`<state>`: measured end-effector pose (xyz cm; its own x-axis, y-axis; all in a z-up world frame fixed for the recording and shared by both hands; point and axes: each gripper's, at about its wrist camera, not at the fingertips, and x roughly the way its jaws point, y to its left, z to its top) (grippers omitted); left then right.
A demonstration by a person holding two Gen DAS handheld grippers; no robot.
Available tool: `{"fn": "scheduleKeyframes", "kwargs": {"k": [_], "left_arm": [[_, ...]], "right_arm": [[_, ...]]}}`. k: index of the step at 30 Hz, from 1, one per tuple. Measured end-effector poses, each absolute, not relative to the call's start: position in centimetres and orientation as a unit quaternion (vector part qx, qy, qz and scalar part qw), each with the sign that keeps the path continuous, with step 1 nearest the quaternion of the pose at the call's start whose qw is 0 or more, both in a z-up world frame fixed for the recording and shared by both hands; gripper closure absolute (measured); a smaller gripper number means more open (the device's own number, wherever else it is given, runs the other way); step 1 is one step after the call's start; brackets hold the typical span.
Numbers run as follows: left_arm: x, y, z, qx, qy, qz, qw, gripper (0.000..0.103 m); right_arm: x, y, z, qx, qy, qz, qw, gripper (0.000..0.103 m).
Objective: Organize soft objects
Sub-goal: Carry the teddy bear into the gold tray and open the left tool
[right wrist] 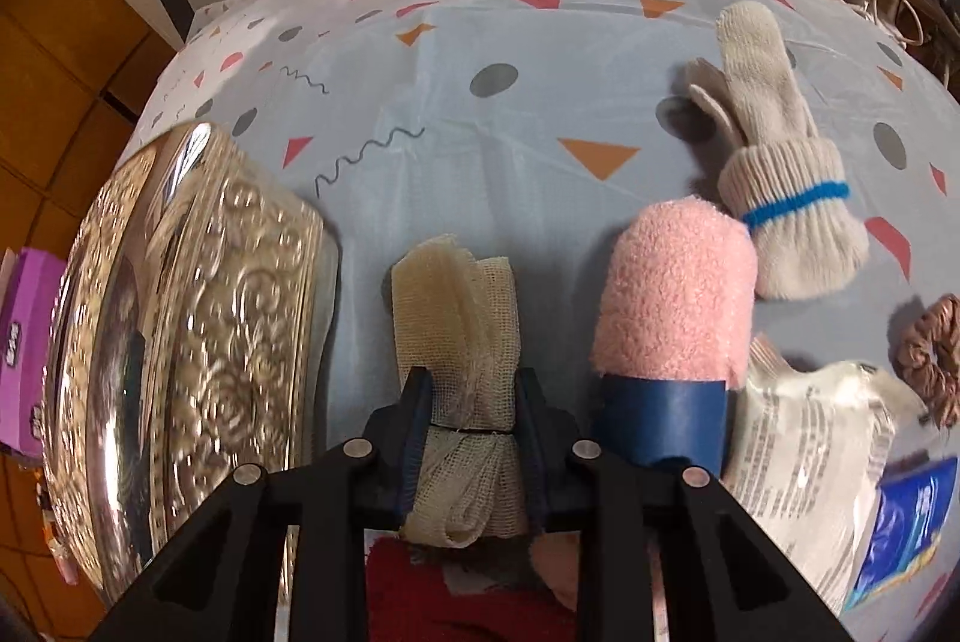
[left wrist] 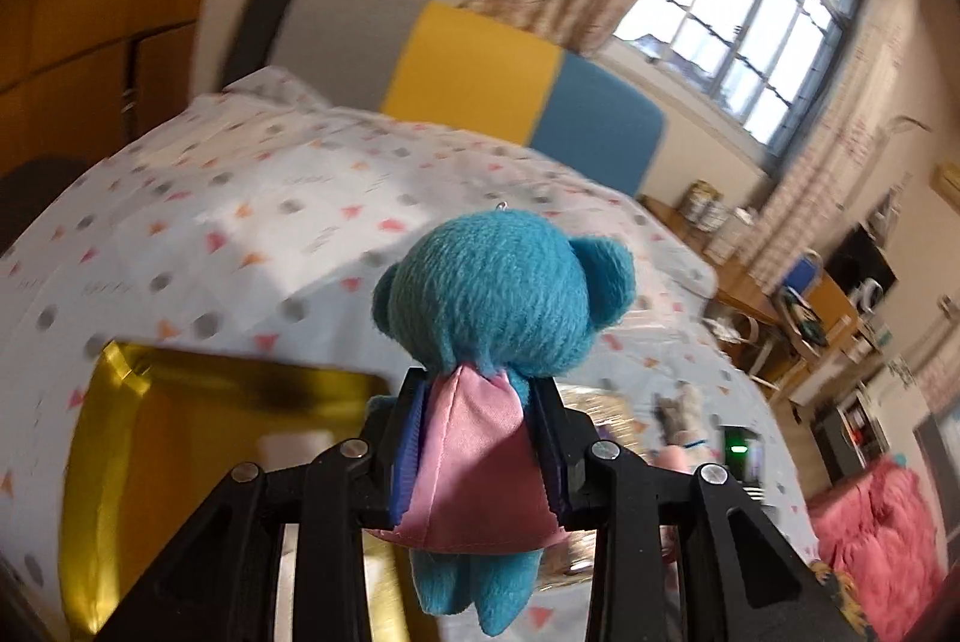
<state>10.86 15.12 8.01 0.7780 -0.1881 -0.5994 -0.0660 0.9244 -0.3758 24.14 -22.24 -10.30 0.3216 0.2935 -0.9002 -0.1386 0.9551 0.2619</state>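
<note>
Nearest in the left wrist view, the left claw [left wrist: 480, 438] is clamped on a blue plush bear [left wrist: 501, 306], its fingers pressing the pink satin cape [left wrist: 474, 468] at the bear's back, so the toy hangs above the surface with its head up and legs dangling below. Just behind and to the left lies a gold tray [left wrist: 102, 492], partly hidden by the claw. Farther off spreads the patterned cloth [left wrist: 252, 198] covering the tabletop, then a headboard in grey, yellow and blue panels [left wrist: 468, 66], and a barred window [left wrist: 750, 18] at the far right.

In the right wrist view, the right claw [right wrist: 471, 438] is closed around a rolled gauze cloth [right wrist: 462, 360], bound with a thin black band, which rests on the patterned cloth [right wrist: 480, 174]. Just right of it lies a pink fluffy roll [right wrist: 678, 294] with a dark blue sleeve at its near end. Beside that sits a white packet [right wrist: 804, 438] with small print (too blurred to read) and a blue label. A brown scrunchie [right wrist: 930, 354] lies at the right edge. Farther away, a beige knit glove bundle [right wrist: 780, 174] tied with a blue band lies near the pink roll. To the left stands an embossed silver tray [right wrist: 180, 342], and past it a purple box [right wrist: 24, 342] whose lettering is unreadable.
</note>
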Motion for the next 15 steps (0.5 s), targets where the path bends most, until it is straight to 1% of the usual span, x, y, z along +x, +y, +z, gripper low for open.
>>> {"fn": "scheduleKeyframes", "kwargs": {"k": [7, 10, 13, 15], "left_arm": [[8.3, 20.8, 0.9, -0.224, 0.383, 0.049, 0.895, 0.069], [7.8, 23.3, -2.6, -0.235, 0.418, 0.087, 0.873, 0.069], [8.0, 24.1, -4.5, -0.220, 0.430, 0.110, 0.868, 0.068], [8.6, 24.2, -5.5, -0.205, 0.438, 0.122, 0.867, 0.064]], "right_arm": [[23.4, -22.0, -10.5, 0.065, 0.556, 0.132, 0.818, 0.076], [23.2, -21.8, -10.5, 0.064, 0.550, 0.127, 0.823, 0.076], [22.8, -21.7, -10.5, 0.058, 0.540, 0.127, 0.830, 0.076], [22.6, -21.7, -10.4, 0.057, 0.538, 0.123, 0.832, 0.076]]}}
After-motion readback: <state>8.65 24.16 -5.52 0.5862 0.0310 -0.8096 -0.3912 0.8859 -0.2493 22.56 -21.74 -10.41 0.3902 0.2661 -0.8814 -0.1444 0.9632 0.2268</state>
